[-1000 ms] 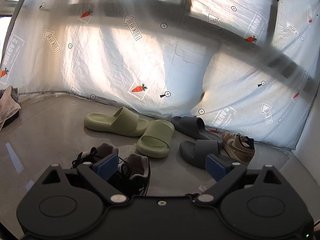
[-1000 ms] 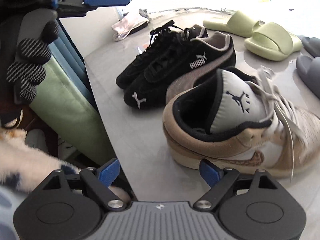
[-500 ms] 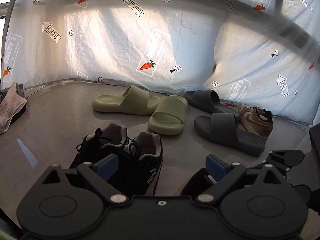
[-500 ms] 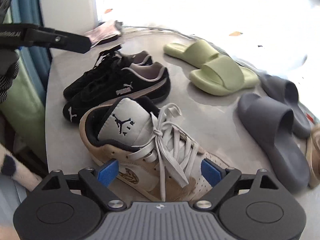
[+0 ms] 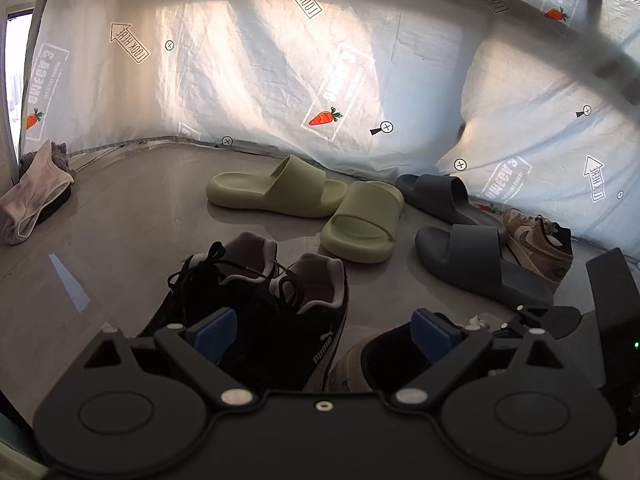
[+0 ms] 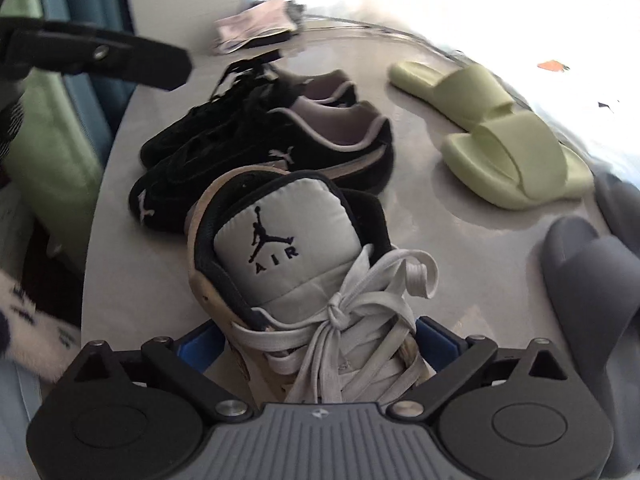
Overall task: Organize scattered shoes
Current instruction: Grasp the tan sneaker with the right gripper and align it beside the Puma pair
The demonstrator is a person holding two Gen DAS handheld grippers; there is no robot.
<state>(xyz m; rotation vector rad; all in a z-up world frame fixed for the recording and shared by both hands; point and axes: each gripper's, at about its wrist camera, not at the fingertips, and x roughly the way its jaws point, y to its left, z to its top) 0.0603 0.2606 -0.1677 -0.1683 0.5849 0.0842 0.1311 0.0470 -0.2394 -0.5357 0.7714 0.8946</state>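
Note:
A tan Jordan sneaker (image 6: 288,248) stands on the grey table (image 6: 132,280), laces towards my right gripper (image 6: 316,340). The gripper is open, its blue pads either side of the laced front. The sneaker's heel opening (image 5: 384,356) also shows under my left gripper (image 5: 324,332), which hangs open and empty above the black Puma pair (image 5: 272,304). The matching tan sneaker (image 5: 536,240) sits at the far right by the sheet. Two green slides (image 5: 280,190) and two grey slides (image 5: 472,264) lie behind. In the right wrist view I see the Puma pair (image 6: 272,148) beside the tan sneaker.
A printed white sheet (image 5: 320,60) closes off the back of the table. A crumpled cloth (image 5: 32,196) lies at the far left corner. The table edge runs down the left in the right wrist view, with a green cushion (image 6: 52,160) beyond it.
My right gripper swung round and moved in over the tan sneaker, so its pads now straddle the laces. The left gripper shifted, bringing the Puma pair and sneaker heel under it.

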